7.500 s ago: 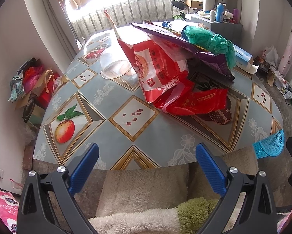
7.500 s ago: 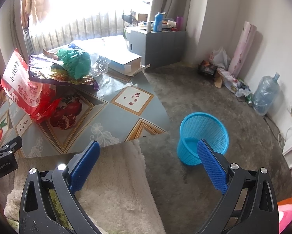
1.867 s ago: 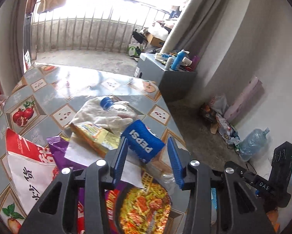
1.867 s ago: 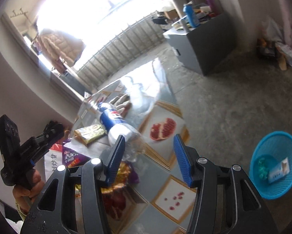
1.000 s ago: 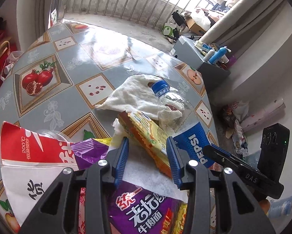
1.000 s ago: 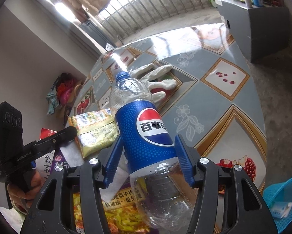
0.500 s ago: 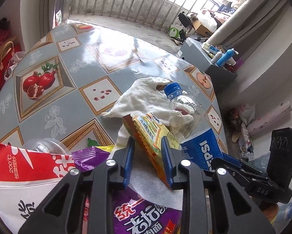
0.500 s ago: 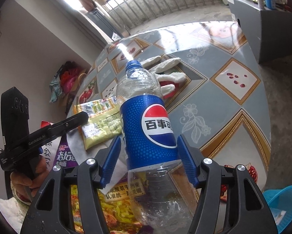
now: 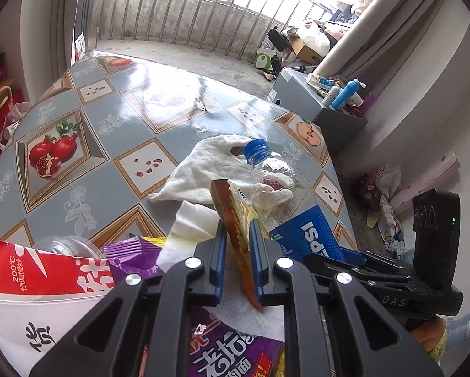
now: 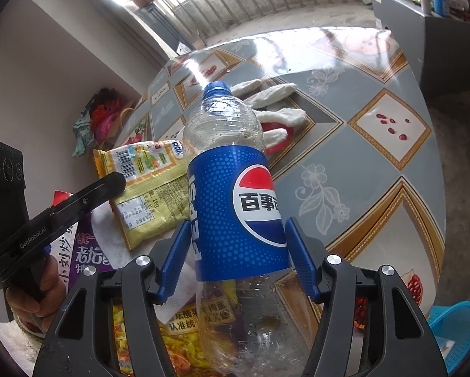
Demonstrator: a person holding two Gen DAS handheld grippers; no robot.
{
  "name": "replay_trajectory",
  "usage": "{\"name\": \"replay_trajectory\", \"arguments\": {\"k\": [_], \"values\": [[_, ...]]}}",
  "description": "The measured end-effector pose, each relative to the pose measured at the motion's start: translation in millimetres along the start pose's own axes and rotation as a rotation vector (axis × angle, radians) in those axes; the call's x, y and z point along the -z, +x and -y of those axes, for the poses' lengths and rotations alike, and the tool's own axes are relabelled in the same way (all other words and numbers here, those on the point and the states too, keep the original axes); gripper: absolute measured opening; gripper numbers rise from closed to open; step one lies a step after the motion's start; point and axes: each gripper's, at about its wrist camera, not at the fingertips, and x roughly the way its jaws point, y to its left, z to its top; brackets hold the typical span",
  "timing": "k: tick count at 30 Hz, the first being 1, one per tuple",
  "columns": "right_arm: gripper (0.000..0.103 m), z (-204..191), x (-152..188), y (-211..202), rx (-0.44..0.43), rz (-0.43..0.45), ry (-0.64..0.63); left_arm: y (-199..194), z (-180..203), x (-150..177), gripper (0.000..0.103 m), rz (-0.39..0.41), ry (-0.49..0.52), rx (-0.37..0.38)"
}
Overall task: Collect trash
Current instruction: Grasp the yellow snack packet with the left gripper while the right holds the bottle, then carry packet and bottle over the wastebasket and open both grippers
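Observation:
My left gripper (image 9: 237, 242) is shut on a yellow snack packet (image 9: 235, 216), held edge-up above the table; the packet also shows in the right wrist view (image 10: 147, 188). My right gripper (image 10: 238, 251) is shut on an empty Pepsi bottle (image 10: 235, 207) with a blue cap, gripped at its label; the bottle also shows in the left wrist view (image 9: 285, 198). Below lie a purple noodle packet (image 9: 228, 355), a white tissue (image 9: 191, 226) and a red-and-white bag (image 9: 43, 286). A blue trash basket (image 10: 454, 326) stands on the floor at the lower right.
The round table (image 9: 87, 144) has a fruit-patterned cloth. A white glove (image 9: 203, 163) lies on it behind the bottle. A clear plastic lid (image 9: 62, 245) sits by the red bag. A grey cabinet (image 9: 316, 103) with bottles stands beyond the table.
My left gripper has closed on the yellow snack packet and lifted its edge. My right gripper still holds the Pepsi bottle, lifted slightly.

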Motion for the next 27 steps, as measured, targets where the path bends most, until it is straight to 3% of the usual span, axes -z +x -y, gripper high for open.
{"name": "replay_trajectory", "arguments": {"k": [15, 27], "values": [[0.054, 7.1, 17.2, -52.8, -0.001, 0.131, 0.049, -39.4, 13.9, -1.0, 0.008, 0.094, 0.049, 0.091], [0.054, 10.4, 51.1, -122.9, -0.031, 0.281, 0.102, -95.0, 60.8, 13.5, 0.008, 0.193, 0.187, 0.169]]}}
